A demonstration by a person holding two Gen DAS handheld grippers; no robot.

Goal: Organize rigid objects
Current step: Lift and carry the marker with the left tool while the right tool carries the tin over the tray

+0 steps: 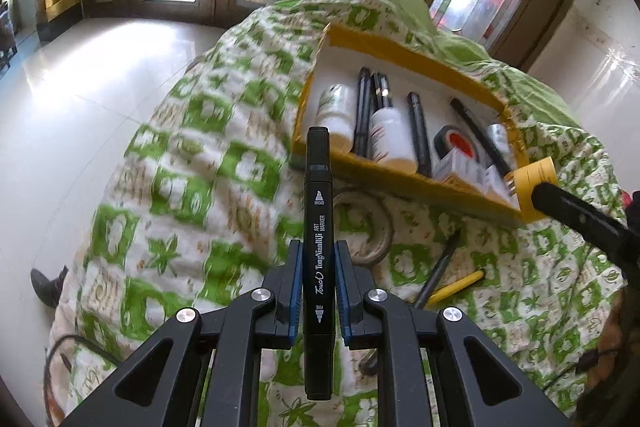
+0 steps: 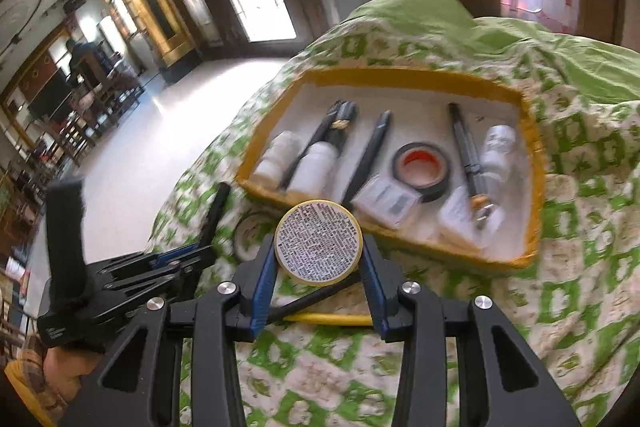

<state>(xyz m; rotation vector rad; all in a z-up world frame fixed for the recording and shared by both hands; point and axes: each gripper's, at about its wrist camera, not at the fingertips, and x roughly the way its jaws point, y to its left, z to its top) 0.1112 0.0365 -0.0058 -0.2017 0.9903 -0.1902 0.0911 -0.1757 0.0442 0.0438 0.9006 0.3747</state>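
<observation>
Left gripper: fingers closed tight on a black art marker, their blue pads pressed to both sides of its barrel; it fills the bottom centre of the left wrist view.
Art marker: stands upright along the fingers, its cap end reaching up to the near edge of the yellow tray; white lettering runs along the barrel.
Right gripper: fingers part open and clamped on a round yellow tin, one pad on each side of its rim, in the lower centre of the right wrist view.
Yellow tin: its flat face, covered in fine print, is turned to the camera; in the left wrist view it sits at the right edge, just at the tray's near corner.
Yellow tray: lies on a green-and-white patterned cloth, in the centre right of both views, white inside.
Tray contents: white bottles, several dark pens, a black tape roll with an orange core, small white boxes.
On the cloth near the tray: a clear tape roll, a yellow pencil and a dark stick, all lying loose below the tray.
</observation>
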